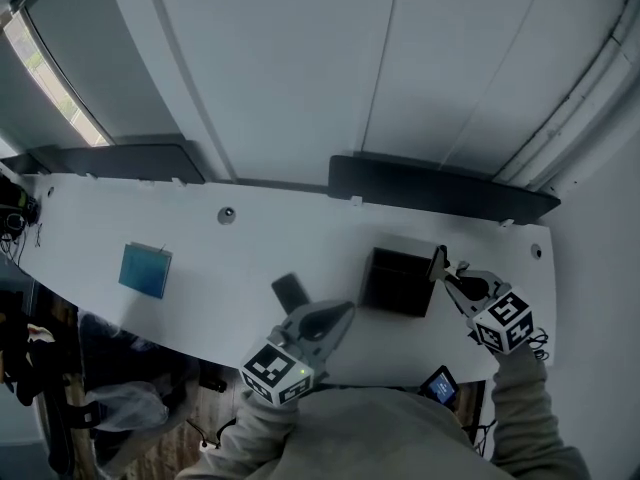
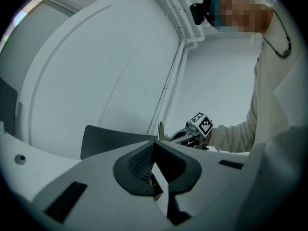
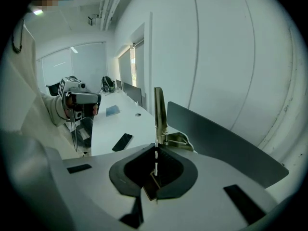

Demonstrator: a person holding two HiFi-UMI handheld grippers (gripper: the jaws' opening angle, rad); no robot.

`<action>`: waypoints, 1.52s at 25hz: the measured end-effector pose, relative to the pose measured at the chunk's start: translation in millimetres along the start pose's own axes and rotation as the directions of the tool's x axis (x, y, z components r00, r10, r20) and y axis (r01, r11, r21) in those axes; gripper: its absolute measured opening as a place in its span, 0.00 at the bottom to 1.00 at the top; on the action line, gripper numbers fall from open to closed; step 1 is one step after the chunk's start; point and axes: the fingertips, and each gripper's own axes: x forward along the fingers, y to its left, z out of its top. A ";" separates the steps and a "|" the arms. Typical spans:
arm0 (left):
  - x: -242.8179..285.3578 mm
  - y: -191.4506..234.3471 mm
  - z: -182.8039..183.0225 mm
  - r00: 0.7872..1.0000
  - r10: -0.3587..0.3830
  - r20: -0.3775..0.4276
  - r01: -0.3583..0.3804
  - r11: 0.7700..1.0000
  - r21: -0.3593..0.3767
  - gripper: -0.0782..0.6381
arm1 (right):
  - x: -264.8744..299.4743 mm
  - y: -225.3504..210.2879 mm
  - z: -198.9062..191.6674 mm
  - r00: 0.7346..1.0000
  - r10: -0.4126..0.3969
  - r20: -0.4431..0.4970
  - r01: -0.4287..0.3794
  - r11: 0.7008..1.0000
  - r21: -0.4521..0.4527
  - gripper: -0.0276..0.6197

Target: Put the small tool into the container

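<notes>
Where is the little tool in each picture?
Head view: small tool right of centre, beside the black container.
Left gripper view: tool upright, near centre.
Right gripper view: tool upright at centre, pinched between the jaws.
Shared landmark: the dark panel behind the table.

Phone [image 1: 289,289] partly behind left gripper [image 1: 347,311]

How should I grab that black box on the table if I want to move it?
Probably by one wall. The black box stands upright on the white table and seems open on top, so come straight down and pinch the near rim, one jaw inside, one outside. It looks too wide to squeeze across. Use the empty left gripper; the right gripper holds the small tool.
</notes>
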 end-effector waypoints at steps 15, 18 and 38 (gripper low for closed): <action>-15.4 12.3 -4.4 0.997 0.074 0.001 -0.074 0.997 -0.006 0.10 | 28.3 -15.6 -16.6 0.996 0.046 -0.070 -0.047 0.999 -0.002 0.08; -16.9 13.8 -5.3 0.997 0.082 0.001 -0.082 0.997 -0.009 0.10 | 33.4 -18.1 -18.6 0.995 0.044 -0.088 -0.046 0.999 -0.019 0.08; -22.5 21.6 -15.1 0.993 0.118 -0.019 -0.118 0.993 -0.021 0.10 | 69.2 -34.9 -36.9 0.984 0.066 -0.168 -0.073 0.997 -0.038 0.08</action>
